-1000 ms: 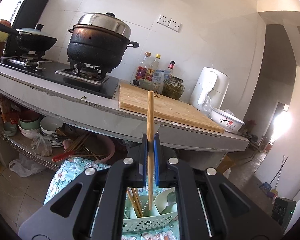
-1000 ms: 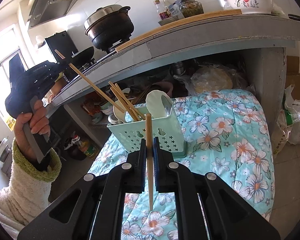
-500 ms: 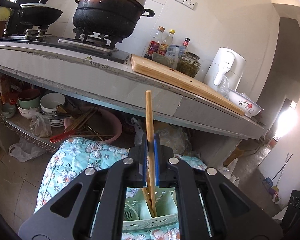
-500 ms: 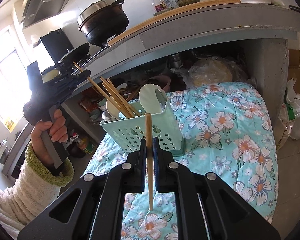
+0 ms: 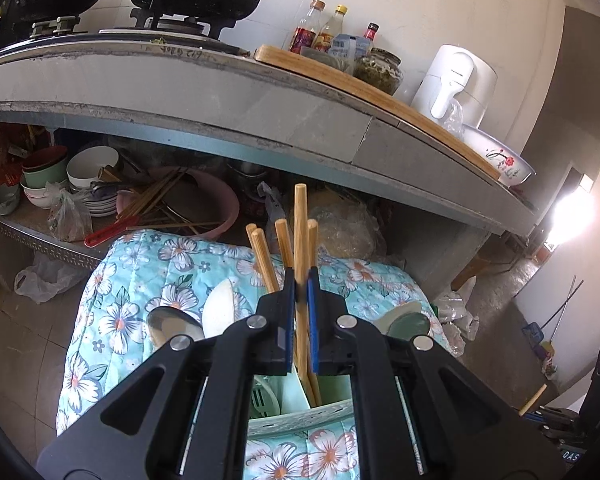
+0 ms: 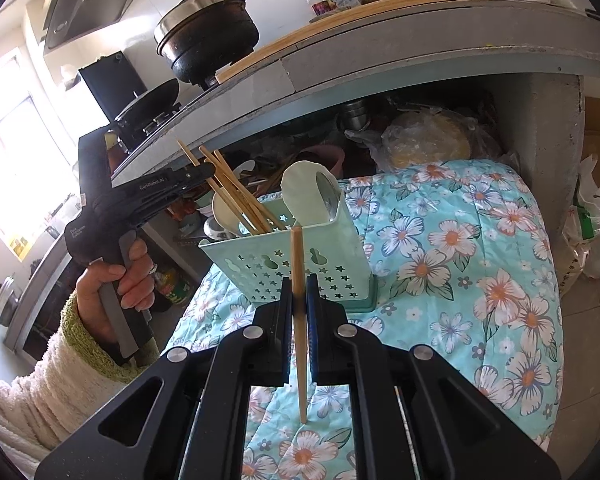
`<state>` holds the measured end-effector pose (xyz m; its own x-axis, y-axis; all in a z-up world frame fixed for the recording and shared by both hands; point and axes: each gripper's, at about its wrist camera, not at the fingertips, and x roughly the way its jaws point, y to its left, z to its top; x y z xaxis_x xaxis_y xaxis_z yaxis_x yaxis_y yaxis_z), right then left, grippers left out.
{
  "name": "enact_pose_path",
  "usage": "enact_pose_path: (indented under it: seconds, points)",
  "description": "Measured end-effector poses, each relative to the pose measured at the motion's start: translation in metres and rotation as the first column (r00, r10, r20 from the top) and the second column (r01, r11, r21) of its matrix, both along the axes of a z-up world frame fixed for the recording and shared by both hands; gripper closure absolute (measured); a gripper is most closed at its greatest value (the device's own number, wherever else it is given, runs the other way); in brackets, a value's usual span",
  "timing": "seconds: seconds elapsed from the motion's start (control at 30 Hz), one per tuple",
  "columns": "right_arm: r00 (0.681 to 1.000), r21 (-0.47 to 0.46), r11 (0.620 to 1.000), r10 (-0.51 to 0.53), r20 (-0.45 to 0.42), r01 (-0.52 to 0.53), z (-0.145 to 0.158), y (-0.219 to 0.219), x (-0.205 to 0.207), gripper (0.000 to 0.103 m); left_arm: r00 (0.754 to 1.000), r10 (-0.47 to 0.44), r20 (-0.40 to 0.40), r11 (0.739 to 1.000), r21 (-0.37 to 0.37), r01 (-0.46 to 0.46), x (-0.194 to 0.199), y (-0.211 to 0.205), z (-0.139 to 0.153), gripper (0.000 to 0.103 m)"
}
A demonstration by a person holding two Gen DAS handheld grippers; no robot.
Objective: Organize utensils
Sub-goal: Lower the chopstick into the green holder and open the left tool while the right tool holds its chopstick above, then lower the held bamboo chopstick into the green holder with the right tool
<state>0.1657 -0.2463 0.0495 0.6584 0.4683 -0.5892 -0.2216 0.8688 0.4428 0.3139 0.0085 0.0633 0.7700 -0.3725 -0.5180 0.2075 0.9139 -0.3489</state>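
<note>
One chopstick (image 5: 300, 232) is held tight by the left fingers (image 5: 299, 300), its low end inside the holder (image 6: 300, 268). Another chopstick (image 6: 299, 320) is held by the right fingers (image 6: 299, 304), near the holder.

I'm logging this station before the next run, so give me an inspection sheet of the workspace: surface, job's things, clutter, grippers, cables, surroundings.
Surface: floral quilt, the work surface.
Job's things: green holder stands on the quilt, holding chopsticks and spoons; one chopstick in the left gripper, its lower end inside the holder; another chopstick in the right gripper, outside the holder.
Clutter: bowls, loose chopsticks and bags on the shelf under the counter.
Grippers: left gripper shut on its chopstick; right gripper shut on its chopstick.
Cables: nothing seen.
Surroundings: counter with pot, cutting board, bottles, white appliance.
</note>
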Motion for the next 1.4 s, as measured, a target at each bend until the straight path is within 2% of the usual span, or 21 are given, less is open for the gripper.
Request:
enact_pose_path:
  seconds: [0.33, 0.37, 0.47, 0.5, 0.67, 0.8, 0.97, 1.17, 1.33, 1.4]
  points:
    - [1.000, -0.010, 1.000, -0.006, 0.009, 0.006, 0.005, 0.000, -0.005, 0.096, 0.997, -0.048, -0.061, 0.997, 0.060, 0.051, -0.004, -0.010, -0.015, 0.097]
    - [1.000, -0.012, 1.000, -0.007, 0.010, 0.007, 0.006, 0.000, -0.006, 0.096, 0.996, -0.054, -0.067, 0.997, 0.058, 0.057, -0.005, -0.009, -0.016, 0.093]
    - [1.000, -0.018, 1.000, -0.012, 0.019, 0.012, 0.010, 0.001, -0.008, 0.096, 0.997, -0.052, -0.053, 0.997, 0.046, 0.055, -0.015, -0.005, -0.013, 0.069]
    - [1.000, -0.021, 1.000, -0.014, 0.023, 0.014, 0.012, 0.001, -0.009, 0.096, 0.998, -0.054, -0.044, 0.997, 0.046, 0.056, -0.019, -0.004, -0.012, 0.065]
    - [0.998, -0.038, 0.999, -0.024, 0.062, 0.026, 0.029, 0.001, -0.012, 0.096, 0.999, -0.041, -0.011, 0.998, 0.040, 0.041, -0.045, 0.007, -0.006, 0.054]
    - [0.990, -0.063, 0.998, -0.022, 0.137, 0.031, 0.059, 0.005, -0.014, 0.096, 1.000, -0.006, 0.019, 0.999, 0.049, 0.005, -0.072, 0.022, -0.005, 0.044]
    - [0.962, -0.086, 0.995, -0.019, 0.272, 0.044, 0.110, 0.011, -0.010, 0.096, 0.997, 0.058, 0.041, 0.994, 0.095, -0.062, -0.111, 0.039, -0.014, 0.034]
    - [0.919, -0.109, 0.993, 0.008, 0.395, 0.038, 0.154, 0.037, 0.017, 0.096, 0.994, 0.110, -0.003, 0.985, 0.133, -0.109, -0.148, 0.059, -0.039, 0.027]
    - [0.860, -0.214, 0.976, 0.080, 0.504, 0.034, 0.164, 0.075, 0.042, 0.096, 0.990, 0.137, -0.029, 0.981, 0.141, -0.132, -0.170, 0.075, -0.053, 0.024]
    - [0.851, -0.278, 0.959, 0.110, 0.513, 0.044, 0.159, 0.093, 0.050, 0.096, 0.988, 0.147, -0.036, 0.979, 0.148, -0.141, -0.176, 0.080, -0.055, 0.024]
